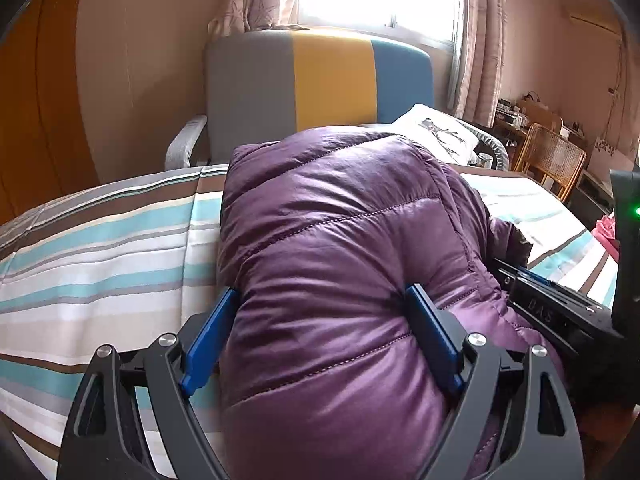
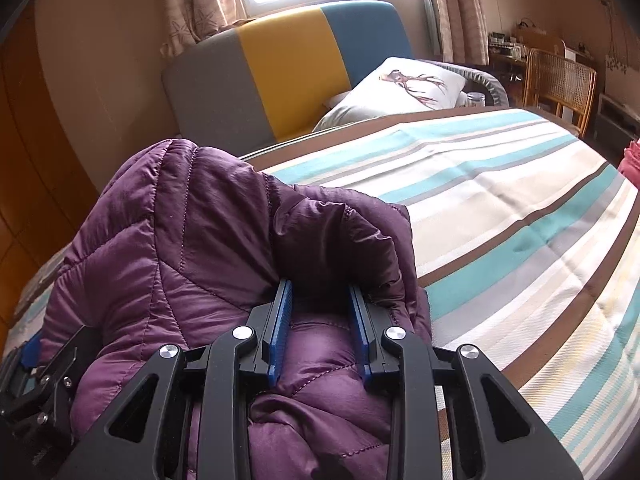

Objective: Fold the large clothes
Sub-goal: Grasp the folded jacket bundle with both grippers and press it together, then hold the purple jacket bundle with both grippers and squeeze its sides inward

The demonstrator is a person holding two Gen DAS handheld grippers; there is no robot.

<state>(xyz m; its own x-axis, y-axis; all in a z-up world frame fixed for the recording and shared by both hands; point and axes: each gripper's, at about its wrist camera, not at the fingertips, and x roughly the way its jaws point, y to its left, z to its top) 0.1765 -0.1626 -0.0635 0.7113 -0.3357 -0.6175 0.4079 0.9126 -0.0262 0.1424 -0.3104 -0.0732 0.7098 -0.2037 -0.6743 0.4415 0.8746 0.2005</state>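
A purple quilted puffer jacket [image 1: 332, 240] lies bunched in a thick fold on the striped bed cover [image 1: 104, 240]. My left gripper [image 1: 322, 296] has its blue-padded jaws wide around a bulging fold of the jacket and is squeezing it. My right gripper [image 2: 320, 288] is closed on another thick fold of the same jacket [image 2: 192, 248], the fabric rising above its fingers. The right gripper's body shows in the left wrist view [image 1: 560, 312], pressed against the jacket's right side. The left gripper's body shows at the lower left of the right wrist view [image 2: 36, 380].
The striped cover [image 2: 500, 208] stretches right of the jacket. A grey, yellow and blue headboard [image 1: 320, 80] and a white pillow [image 2: 404, 84] stand at the far end. A wicker chair [image 2: 560, 80] and cluttered desk are at far right. Pink fabric [image 2: 632, 160] lies at the bed's right edge.
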